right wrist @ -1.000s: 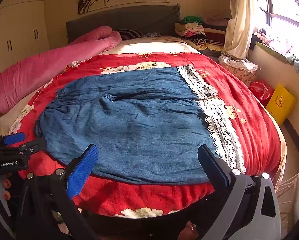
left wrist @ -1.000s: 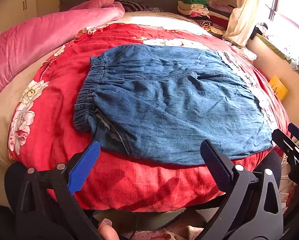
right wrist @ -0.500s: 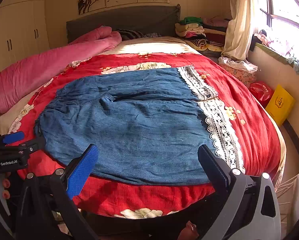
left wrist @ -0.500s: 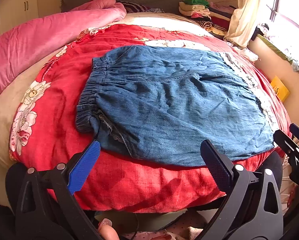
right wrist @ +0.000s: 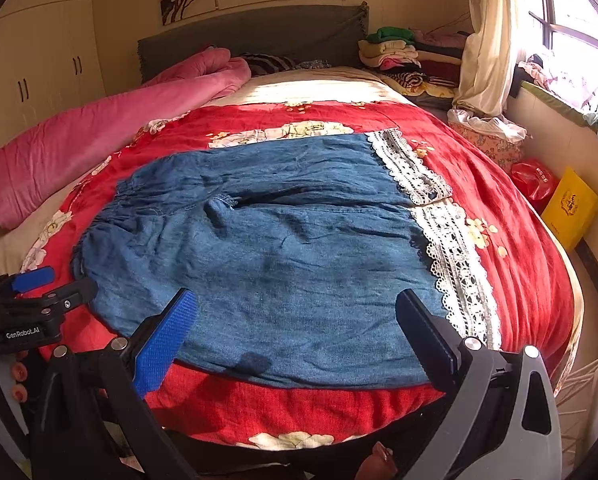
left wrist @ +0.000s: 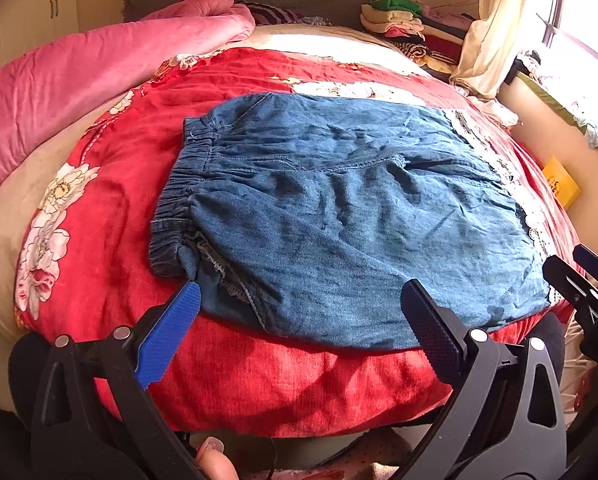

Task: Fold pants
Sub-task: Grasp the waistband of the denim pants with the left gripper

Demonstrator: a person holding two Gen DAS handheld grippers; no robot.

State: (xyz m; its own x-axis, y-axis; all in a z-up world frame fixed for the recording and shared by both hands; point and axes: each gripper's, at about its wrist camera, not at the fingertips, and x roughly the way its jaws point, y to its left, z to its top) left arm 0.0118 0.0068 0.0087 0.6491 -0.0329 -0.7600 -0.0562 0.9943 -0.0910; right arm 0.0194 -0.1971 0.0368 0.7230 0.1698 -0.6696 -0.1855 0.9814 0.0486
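Blue denim pants (left wrist: 339, 216) lie spread flat on a red floral bedspread (left wrist: 119, 184), waistband at the left, white lace cuffs (right wrist: 455, 256) at the right. My left gripper (left wrist: 299, 300) is open and empty, hovering over the near edge of the pants by the waistband corner. My right gripper (right wrist: 295, 308) is open and empty, over the near leg close to the lace hem. Each gripper shows at the edge of the other's view: the left one (right wrist: 35, 288) and the right one (left wrist: 587, 280).
A pink duvet (left wrist: 79, 72) lies along the bed's left side. Stacked clothes (right wrist: 403, 56) sit by the grey headboard. A curtain, a red bag (right wrist: 535, 178) and a yellow box (right wrist: 571, 204) stand on the right by the window.
My left gripper has moved a little forward toward the near edge of the pants; its blue finger now reaches the waistband corner. My right gripper has barely moved.
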